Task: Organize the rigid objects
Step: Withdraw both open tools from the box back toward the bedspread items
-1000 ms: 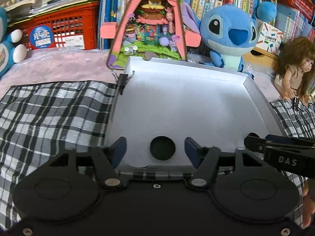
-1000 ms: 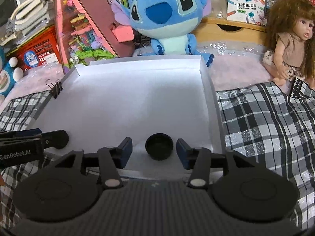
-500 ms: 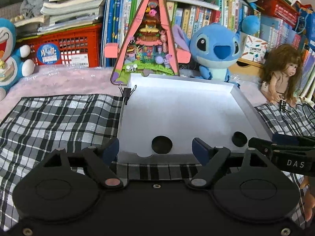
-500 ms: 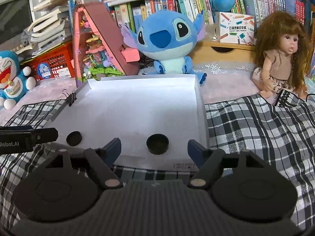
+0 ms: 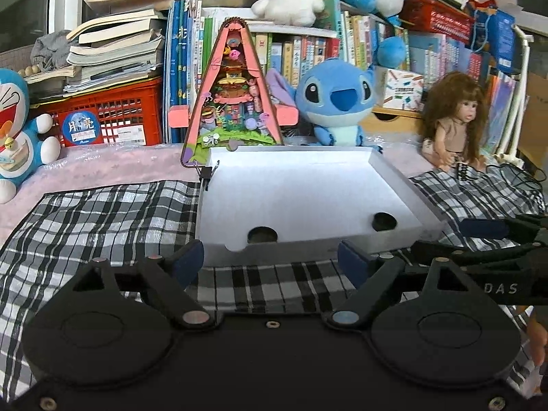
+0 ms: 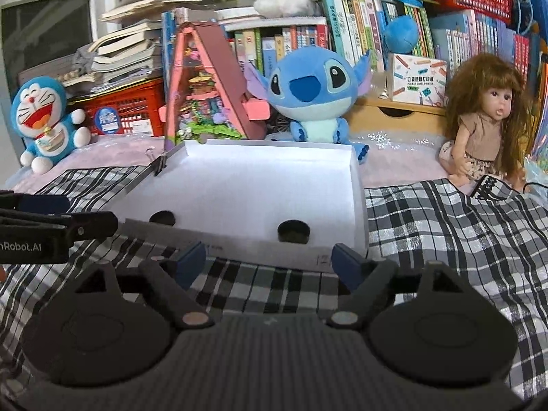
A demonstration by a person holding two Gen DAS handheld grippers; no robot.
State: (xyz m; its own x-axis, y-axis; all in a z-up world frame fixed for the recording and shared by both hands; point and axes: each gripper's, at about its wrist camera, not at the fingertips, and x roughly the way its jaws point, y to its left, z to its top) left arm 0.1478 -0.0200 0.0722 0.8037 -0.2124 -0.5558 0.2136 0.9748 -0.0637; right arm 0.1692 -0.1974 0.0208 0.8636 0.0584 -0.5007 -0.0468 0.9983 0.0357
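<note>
Nearest, the left gripper (image 5: 270, 265) and right gripper (image 6: 269, 263) hang side by side over the checked cloth (image 5: 102, 219), jaws opening wide, nothing between them. Just beyond, at twelve o'clock, sits the white tray (image 5: 301, 246) on the cloth. Two black caps lie inside against its near wall: the left cap (image 5: 262, 234) behind the wall's notch, the right cap (image 5: 384, 222) at about one o'clock near the corner. A binder clip (image 5: 207, 173) grips the tray's far left rim at eleven o'clock. Behind stand the triangular toy house (image 5: 233, 102), the blue plush (image 5: 337, 99) and, at two o'clock, the doll (image 5: 452, 120)
</note>
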